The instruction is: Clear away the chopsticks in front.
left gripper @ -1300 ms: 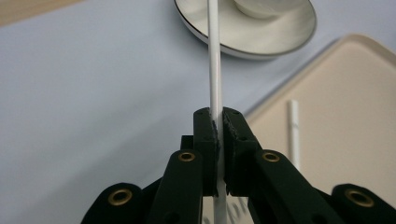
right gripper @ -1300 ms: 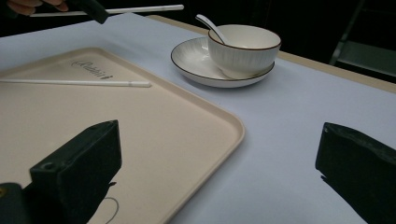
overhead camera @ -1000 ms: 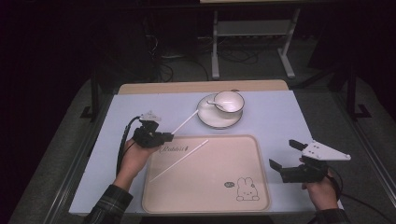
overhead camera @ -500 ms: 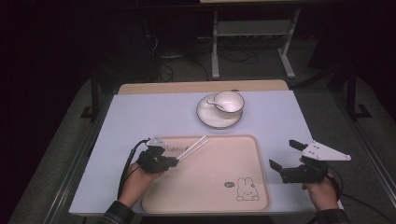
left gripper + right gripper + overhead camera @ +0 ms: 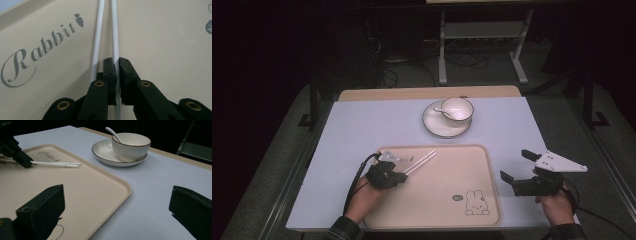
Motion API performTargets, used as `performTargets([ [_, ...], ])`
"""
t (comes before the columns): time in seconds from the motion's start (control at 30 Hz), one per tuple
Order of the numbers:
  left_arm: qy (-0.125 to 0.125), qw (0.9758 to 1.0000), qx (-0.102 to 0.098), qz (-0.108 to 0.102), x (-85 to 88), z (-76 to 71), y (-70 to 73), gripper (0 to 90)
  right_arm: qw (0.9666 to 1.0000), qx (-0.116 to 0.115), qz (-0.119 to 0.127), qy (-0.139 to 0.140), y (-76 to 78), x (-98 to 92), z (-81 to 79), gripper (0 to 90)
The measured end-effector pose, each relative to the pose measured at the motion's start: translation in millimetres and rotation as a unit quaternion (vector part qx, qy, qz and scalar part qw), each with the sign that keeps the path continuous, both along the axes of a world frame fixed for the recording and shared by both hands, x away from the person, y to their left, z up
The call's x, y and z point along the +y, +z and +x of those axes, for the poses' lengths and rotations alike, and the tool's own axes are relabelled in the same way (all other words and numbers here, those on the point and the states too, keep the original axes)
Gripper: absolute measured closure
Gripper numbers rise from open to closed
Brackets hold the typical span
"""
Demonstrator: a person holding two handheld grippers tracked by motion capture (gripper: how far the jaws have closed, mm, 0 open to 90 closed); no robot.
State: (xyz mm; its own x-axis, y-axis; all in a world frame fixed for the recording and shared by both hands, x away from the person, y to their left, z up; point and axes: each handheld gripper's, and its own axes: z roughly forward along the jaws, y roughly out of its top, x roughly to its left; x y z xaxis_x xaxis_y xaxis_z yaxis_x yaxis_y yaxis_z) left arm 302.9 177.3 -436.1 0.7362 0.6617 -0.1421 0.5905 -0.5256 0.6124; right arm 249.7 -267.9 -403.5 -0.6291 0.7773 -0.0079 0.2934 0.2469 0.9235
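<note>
A pair of white chopsticks [image 5: 419,162] lies side by side on the beige rabbit tray [image 5: 442,200], near its far left corner. My left gripper [image 5: 404,172] sits low over the tray at their near ends. In the left gripper view the jaws [image 5: 117,61] are pinched on the right chopstick [image 5: 113,30]. The other chopstick [image 5: 98,30] runs along the outside of the left jaw. My right gripper [image 5: 518,165] hovers just right of the tray, open and with nothing between its jaws [image 5: 116,192]. It looks across at the chopsticks [image 5: 57,164] and the left gripper [image 5: 22,160].
A white bowl [image 5: 457,110] with a spoon [image 5: 441,110] in it stands on a saucer [image 5: 434,125] beyond the tray, on the pale blue table top. The tray's raised rim [image 5: 120,182] lies between the right gripper and the chopsticks. Dark floor and a metal stand lie behind the table.
The left gripper came down and back toward the person with the chopsticks. The sticks, spread apart a second ago, now lie close together on the tray. The right gripper stayed still.
</note>
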Motion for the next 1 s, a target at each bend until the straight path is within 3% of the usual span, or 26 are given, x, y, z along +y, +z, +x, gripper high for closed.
performTargets([
  [0.27, -0.001, 1.0000, 0.003, -0.003, -0.6, 0.2, 2.3, 81.6, 1.0000, -0.001, 0.001, 0.000, 0.6, 0.3, -0.5, 0.0],
  [0.4, -0.002, 0.9997, -0.014, -0.021, -5.2, 4.6, 13.9, 78.9, 1.0000, 0.000, 0.001, 0.000, 0.5, 0.6, -0.7, 0.0],
  [0.43, -0.007, 0.9992, -0.018, -0.035, -12.1, 12.7, 19.6, 79.2, 1.0000, 0.000, 0.000, 0.000, 0.4, 0.8, -0.4, 0.0],
  [0.6, -0.038, 0.9986, -0.021, -0.031, -36.9, 31.0, 20.6, 89.2, 1.0000, 0.001, -0.003, 0.001, 0.0, 1.8, 0.0, 0.0],
  [0.73, -0.066, 0.9975, -0.014, -0.020, -68.9, 50.4, 10.6, 89.4, 1.0000, 0.001, -0.003, 0.000, -0.3, 1.4, 0.2, 0.0],
  [0.83, -0.073, 0.9972, -0.013, -0.012, -88.3, 63.3, 2.6, 89.4, 1.0000, 0.004, -0.003, -0.001, -1.4, 0.4, 0.6, 0.0],
  [1.0, -0.062, 0.9979, -0.012, -0.014, -91.4, 73.5, -0.2, 89.4, 1.0000, 0.005, 0.000, -0.003, -2.0, -2.5, 0.3, 0.0],
])
